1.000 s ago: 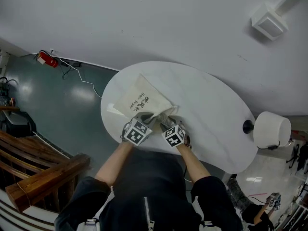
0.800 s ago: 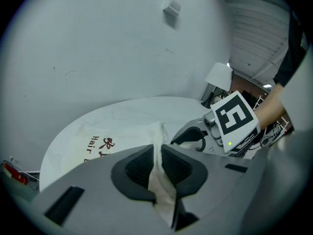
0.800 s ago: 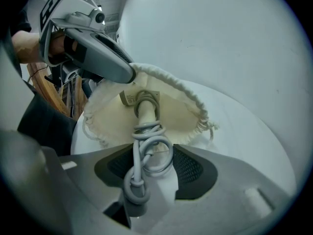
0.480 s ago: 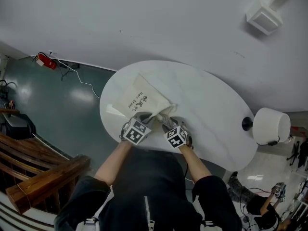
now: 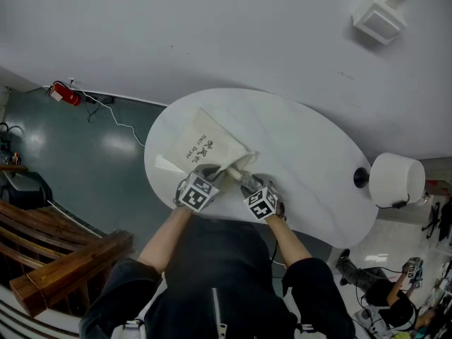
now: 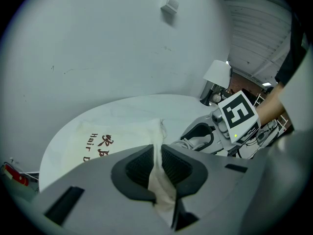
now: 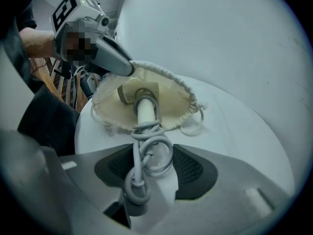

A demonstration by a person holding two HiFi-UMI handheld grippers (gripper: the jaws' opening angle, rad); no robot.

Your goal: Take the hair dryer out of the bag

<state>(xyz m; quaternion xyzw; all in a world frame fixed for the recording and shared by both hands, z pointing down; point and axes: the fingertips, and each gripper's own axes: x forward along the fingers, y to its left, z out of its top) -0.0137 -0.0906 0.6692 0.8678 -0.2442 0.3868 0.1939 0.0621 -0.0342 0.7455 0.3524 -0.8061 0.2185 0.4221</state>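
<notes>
- The left gripper (image 6: 157, 164) is pinching the rim cloth of the drawstring bag (image 6: 107, 136).
- The right gripper (image 7: 151, 166) is clamping the coiled power cord (image 7: 143, 132). Just ahead of it, the hair dryer (image 7: 145, 110) is poking its handle out while its head is sitting inside the bag.
- Extraction is looking partly done.
- The bag is showing "Hair D" beside red characters.

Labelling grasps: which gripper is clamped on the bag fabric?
The left gripper: its nearly closed jaws pinch the rim of the cream bag. The right gripper instead holds a coiled cord between wider-set jaws.
</notes>
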